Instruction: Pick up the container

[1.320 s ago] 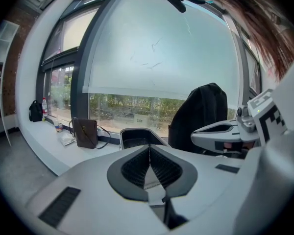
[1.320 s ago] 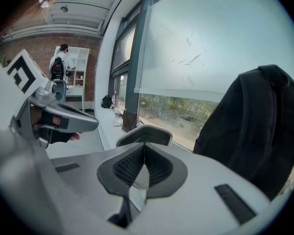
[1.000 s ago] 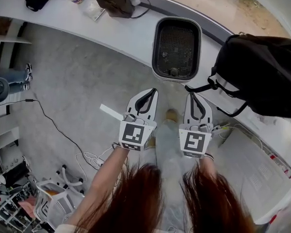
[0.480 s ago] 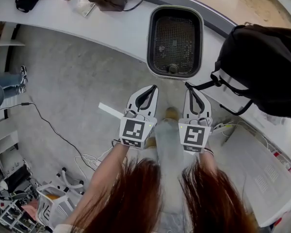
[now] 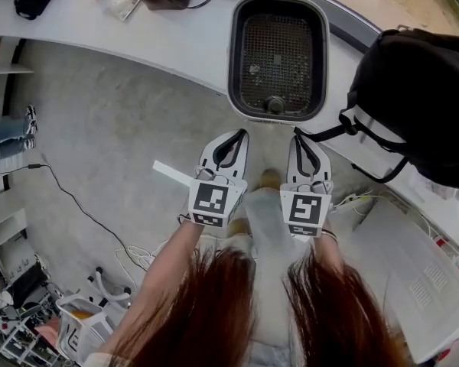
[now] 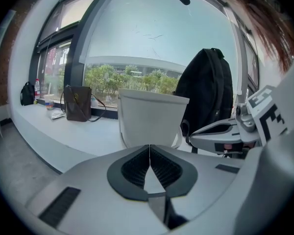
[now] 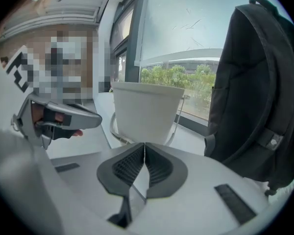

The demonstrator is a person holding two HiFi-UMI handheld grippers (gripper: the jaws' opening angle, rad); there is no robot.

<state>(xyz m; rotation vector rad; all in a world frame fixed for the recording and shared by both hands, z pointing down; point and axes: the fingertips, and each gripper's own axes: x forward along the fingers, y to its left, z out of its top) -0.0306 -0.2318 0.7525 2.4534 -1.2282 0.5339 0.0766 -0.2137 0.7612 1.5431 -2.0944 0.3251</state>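
Observation:
The container (image 5: 278,56) is a white rectangular bin with a dark mesh bottom, standing on the white counter (image 5: 176,48). In the gripper views it shows as a white tub (image 6: 152,119) (image 7: 146,112) straight ahead. My left gripper (image 5: 239,134) and right gripper (image 5: 297,138) hang side by side just short of the counter edge, both pointing at the bin's near wall. Both are shut with nothing between the jaws. Neither touches the bin.
A black backpack (image 5: 421,98) stands on the counter right of the bin, its strap (image 5: 321,134) trailing near my right gripper. A brown bag (image 6: 77,103) and small items lie far left on the counter. Below are grey floor, cables (image 5: 84,212) and a rack (image 5: 80,327).
Both grippers have sunk together. In the head view the bin has grown larger and shifted slightly up and left. Both grippers stay shut.

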